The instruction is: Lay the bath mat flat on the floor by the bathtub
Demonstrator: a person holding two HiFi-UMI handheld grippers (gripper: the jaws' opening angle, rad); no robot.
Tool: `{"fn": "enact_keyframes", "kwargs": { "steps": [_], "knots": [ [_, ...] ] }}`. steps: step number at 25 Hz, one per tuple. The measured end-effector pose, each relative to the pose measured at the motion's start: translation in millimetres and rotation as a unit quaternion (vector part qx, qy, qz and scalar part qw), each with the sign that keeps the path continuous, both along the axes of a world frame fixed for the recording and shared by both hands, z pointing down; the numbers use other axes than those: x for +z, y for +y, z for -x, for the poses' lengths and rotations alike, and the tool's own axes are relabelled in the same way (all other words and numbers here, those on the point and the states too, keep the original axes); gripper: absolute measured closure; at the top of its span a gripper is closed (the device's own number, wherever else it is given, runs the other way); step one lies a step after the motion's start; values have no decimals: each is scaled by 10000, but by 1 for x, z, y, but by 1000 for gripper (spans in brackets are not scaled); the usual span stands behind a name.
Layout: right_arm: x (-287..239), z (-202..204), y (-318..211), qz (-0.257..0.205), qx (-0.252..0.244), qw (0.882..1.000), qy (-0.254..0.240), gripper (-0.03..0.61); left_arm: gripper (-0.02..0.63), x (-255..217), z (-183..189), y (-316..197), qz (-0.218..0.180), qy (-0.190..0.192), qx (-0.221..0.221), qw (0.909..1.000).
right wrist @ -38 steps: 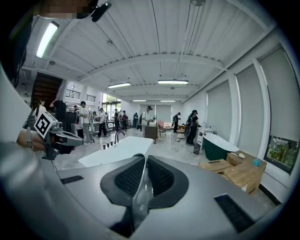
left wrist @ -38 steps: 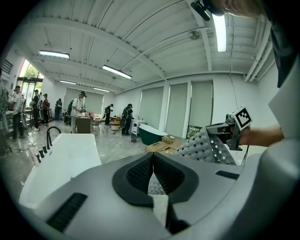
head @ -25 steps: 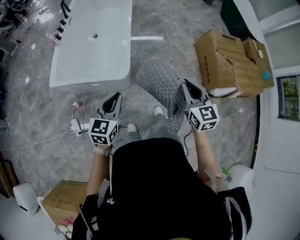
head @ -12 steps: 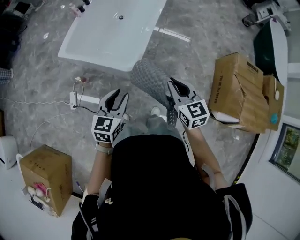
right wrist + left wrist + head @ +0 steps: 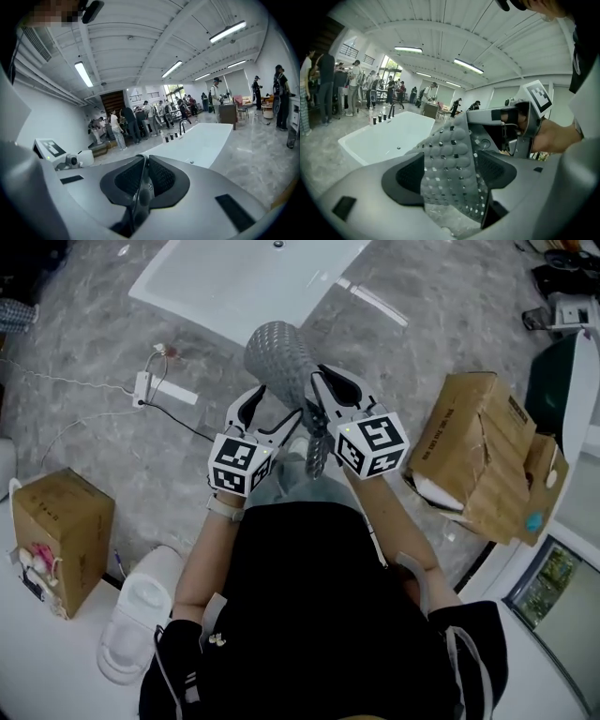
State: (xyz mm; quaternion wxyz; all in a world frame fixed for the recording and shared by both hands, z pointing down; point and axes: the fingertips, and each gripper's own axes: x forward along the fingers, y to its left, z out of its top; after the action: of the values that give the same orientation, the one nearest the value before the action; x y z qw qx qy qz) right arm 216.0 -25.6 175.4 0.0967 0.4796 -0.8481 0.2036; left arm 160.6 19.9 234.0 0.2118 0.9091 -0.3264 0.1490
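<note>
The grey studded bath mat point(image 5: 279, 357) hangs in the air in front of the person, folded over. My right gripper point(image 5: 317, 382) is shut on its edge, which shows as a thin strip point(image 5: 140, 199) pinched between the pads. My left gripper point(image 5: 272, 409) has just been opening and stands open. The mat point(image 5: 447, 154) lies between its jaws, and the pads point(image 5: 410, 176) do not press on it. The two grippers are close together. The white bathtub point(image 5: 244, 277) stands on the marble floor just beyond the mat.
A torn cardboard box point(image 5: 478, 451) lies to the right and a smaller box point(image 5: 56, 521) to the left. A white power strip with cables point(image 5: 155, 388) lies near the tub. A white stool point(image 5: 141, 615) stands at lower left. Several people stand beyond the tub point(image 5: 201, 143).
The left gripper has swung right to the mat and its jaws have opened around it. The right gripper has carried the mat left, so the two grippers now stand side by side.
</note>
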Motion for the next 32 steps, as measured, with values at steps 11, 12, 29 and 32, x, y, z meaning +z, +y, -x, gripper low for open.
{"fn": "enact_keyframes", "kwargs": {
  "steps": [11,12,29,32],
  "knots": [
    [0,43,7,119,-665,9976,-156,532,206,50,-3,2,185,-323,-1094,9933],
    [2,47,10,144,-737,9970,-175,532,206,53,1,4,206,-356,-1158,9924],
    [57,45,34,636,-1101,9918,139,513,586,30,100,-10,491,-429,-1668,9838],
    [70,42,42,658,-1019,9926,97,514,586,13,98,-10,629,-225,-1698,9832]
  ]
}}
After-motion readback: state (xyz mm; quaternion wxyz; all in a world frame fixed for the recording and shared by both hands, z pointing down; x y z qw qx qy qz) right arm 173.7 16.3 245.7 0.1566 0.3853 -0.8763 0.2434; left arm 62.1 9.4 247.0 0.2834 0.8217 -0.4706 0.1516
